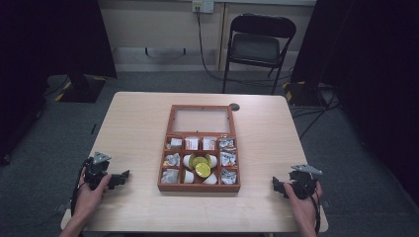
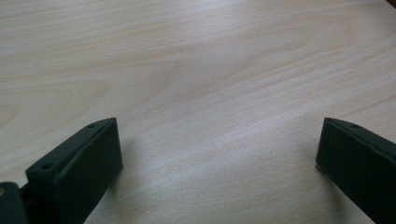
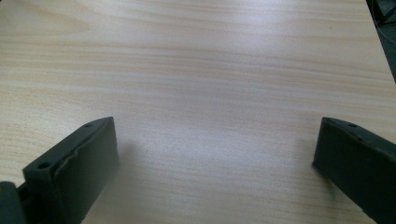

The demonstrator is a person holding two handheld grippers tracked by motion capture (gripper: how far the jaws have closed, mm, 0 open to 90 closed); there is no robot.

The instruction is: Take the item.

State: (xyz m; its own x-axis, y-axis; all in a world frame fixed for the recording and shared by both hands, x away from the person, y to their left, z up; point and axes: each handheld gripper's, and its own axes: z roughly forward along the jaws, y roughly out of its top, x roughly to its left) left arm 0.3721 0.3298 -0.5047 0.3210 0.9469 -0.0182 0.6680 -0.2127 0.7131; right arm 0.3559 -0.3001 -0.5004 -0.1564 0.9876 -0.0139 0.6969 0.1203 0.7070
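A wooden compartment box [image 1: 198, 187] lies open at the table's middle, its glass lid [image 1: 201, 120] folded back. Its cells hold wrapped packets, white cups and a green-yellow round thing [image 1: 201, 168]. My left gripper [image 1: 123, 176] rests on the table at the front left, held by a hand, well left of the box. Its jaws stand wide apart over bare wood [image 2: 219, 144]. At the front right my right gripper [image 1: 276, 186] lies in the other hand, right of the box, open, with only wood between its jaws [image 3: 215, 144].
The light wooden table [image 1: 133, 123] has bare wood all round the box. A small dark round spot [image 1: 234, 106] sits near the far edge. Beyond the table stand a black folding chair [image 1: 257, 44] and cables on the grey floor.
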